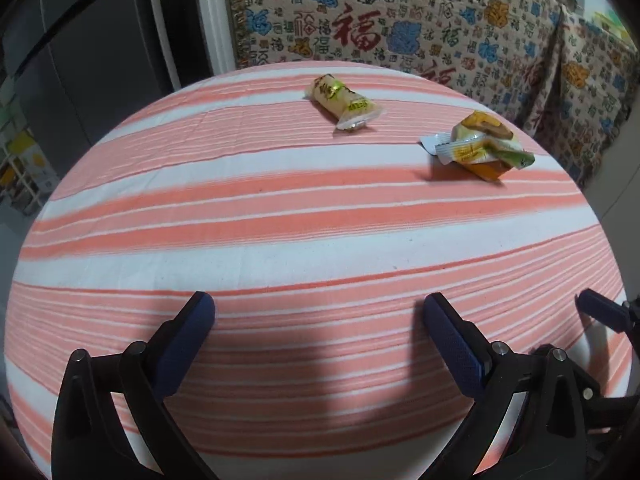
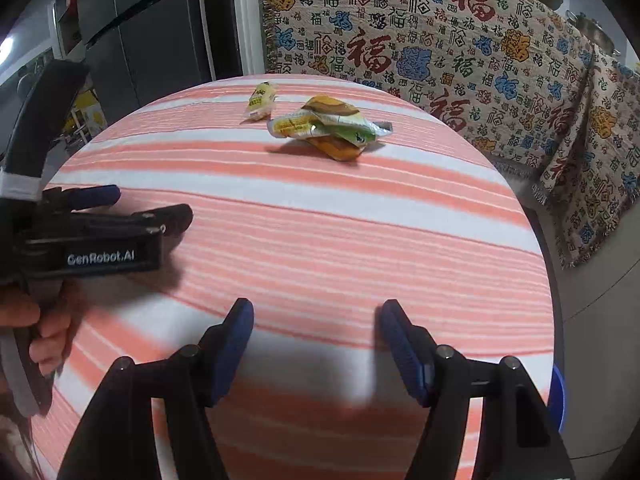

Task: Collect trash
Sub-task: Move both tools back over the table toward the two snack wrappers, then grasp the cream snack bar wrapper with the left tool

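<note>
Both tongs, left tongs and right tongs, gape empty, ready for wrappers across the surface.

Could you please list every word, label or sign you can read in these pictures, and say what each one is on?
"GenRobot.AI": white lettering on the body of the left tool.
"福": repeated in many colours and sizes across the patterned blanket.
Print on the pale snack wrapper and the crumpled wrapper pile: too small and blurred to read.

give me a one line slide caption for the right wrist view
Open right gripper hovers over a pink-striped tablecloth, facing a crumpled wrapper pile and a small yellow wrapper.
</note>
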Motion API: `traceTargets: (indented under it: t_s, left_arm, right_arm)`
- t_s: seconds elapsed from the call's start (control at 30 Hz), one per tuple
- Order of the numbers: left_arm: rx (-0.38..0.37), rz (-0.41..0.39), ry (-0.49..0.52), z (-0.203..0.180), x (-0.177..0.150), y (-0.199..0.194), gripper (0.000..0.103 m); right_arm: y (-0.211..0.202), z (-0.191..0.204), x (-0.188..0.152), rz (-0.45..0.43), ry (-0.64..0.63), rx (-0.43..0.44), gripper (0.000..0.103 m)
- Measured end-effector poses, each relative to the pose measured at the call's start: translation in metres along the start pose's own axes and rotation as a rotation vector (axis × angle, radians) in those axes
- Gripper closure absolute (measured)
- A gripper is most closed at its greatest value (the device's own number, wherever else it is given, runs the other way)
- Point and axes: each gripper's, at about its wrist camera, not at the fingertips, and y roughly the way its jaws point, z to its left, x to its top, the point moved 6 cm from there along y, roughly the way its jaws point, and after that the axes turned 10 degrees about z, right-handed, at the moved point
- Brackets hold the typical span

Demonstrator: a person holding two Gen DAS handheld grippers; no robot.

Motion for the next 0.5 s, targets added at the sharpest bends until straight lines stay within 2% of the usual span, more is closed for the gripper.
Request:
traceTargets:
  t_s: [0.33, 0.5]
  left_arm:
    - [-0.013, 0.001, 0.022, 0.002, 0.014, 0.006, 0.000]
    - [-0.007, 0.001, 0.001, 0.005, 0.049, 0.023, 0.000]
  right_arm:
    - [0.013, -0.002, 0.018, -0.009, 0.028, -0.005, 0.023]
    - [0.015, -0.001, 0.020, -0.009, 0.029, -0.012, 0.022]
